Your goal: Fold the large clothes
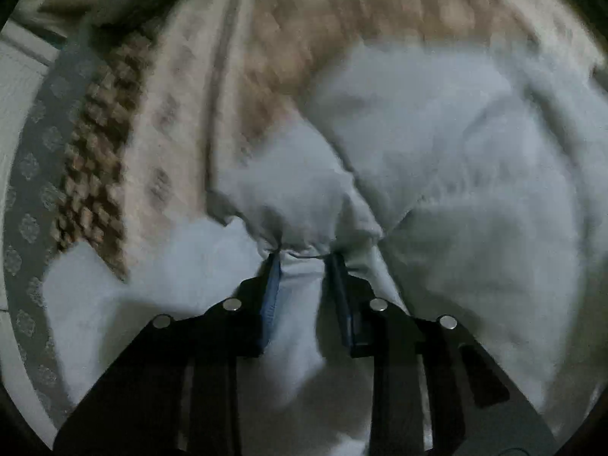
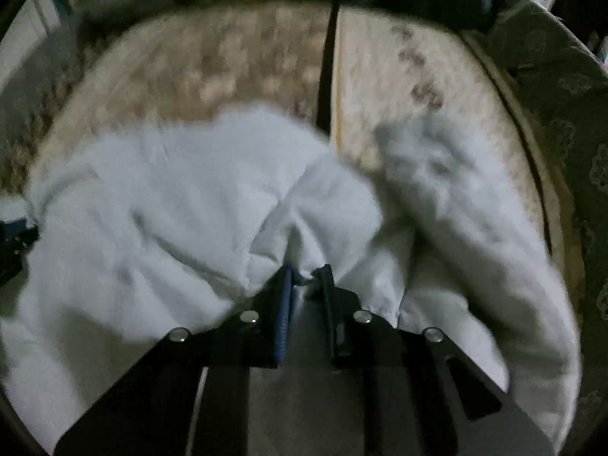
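A large white garment (image 1: pixel 437 159) lies rumpled over a beige patterned bed cover (image 1: pixel 304 19). My left gripper (image 1: pixel 304 256) has its fingers closed onto a bunched fold of the white cloth, which puckers between the tips. In the right wrist view the same white garment (image 2: pixel 171 190) spreads across the bed, one part trailing to the right (image 2: pixel 475 228). My right gripper (image 2: pixel 307 275) is shut on a gathered fold of it, with cloth pinched between the blue pad and the black finger. Both views are blurred.
The beige cover (image 2: pixel 399 87) has a dark seam (image 2: pixel 326 76) down its middle. A brown knotted fringe (image 1: pixel 98 152) edges it at the left, beside a grey patterned sheet (image 1: pixel 30 174). A dark patterned fabric (image 2: pixel 570 114) rises at the right.
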Available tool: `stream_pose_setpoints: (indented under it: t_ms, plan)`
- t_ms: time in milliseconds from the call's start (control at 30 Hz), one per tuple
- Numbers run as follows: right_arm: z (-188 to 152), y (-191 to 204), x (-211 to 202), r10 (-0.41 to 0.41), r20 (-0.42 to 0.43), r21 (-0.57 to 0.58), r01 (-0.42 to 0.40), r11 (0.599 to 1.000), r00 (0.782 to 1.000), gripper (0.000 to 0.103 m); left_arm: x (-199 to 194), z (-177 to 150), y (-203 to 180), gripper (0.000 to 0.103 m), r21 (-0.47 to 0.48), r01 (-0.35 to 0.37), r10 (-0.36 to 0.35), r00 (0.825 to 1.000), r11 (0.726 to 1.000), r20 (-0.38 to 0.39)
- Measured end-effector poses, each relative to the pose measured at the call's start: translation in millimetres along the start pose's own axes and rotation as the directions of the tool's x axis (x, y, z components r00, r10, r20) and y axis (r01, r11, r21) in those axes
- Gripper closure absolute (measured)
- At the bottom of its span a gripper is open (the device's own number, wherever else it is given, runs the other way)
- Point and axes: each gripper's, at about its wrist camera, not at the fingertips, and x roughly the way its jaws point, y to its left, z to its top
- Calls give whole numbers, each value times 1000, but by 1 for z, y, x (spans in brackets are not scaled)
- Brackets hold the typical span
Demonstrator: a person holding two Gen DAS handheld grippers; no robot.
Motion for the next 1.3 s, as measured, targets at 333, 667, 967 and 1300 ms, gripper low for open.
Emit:
stream_pose_setpoints:
  t_ms: [333, 667, 967, 1300]
  plan:
    - [-42, -16, -81, 164, 211, -33, -161, 986, 964, 39, -59, -26, 28, 29, -81, 119, -108, 985, 990, 134]
    - [-243, -64, -156, 81, 330, -17, -80, 997, 940, 32, -132, -230, 62, 11, -12, 64, -55, 928, 998, 367]
    - [-314, -117, -109, 173, 226, 191, -217, 957, 959, 27, -55, -317, 108, 11, -153, 211, -172, 957, 965, 233]
    - [-308, -92, -159, 263, 240, 131, -300, 945, 935, 89, -95, -322, 89, 89, -104, 318, -289, 930, 942, 227]
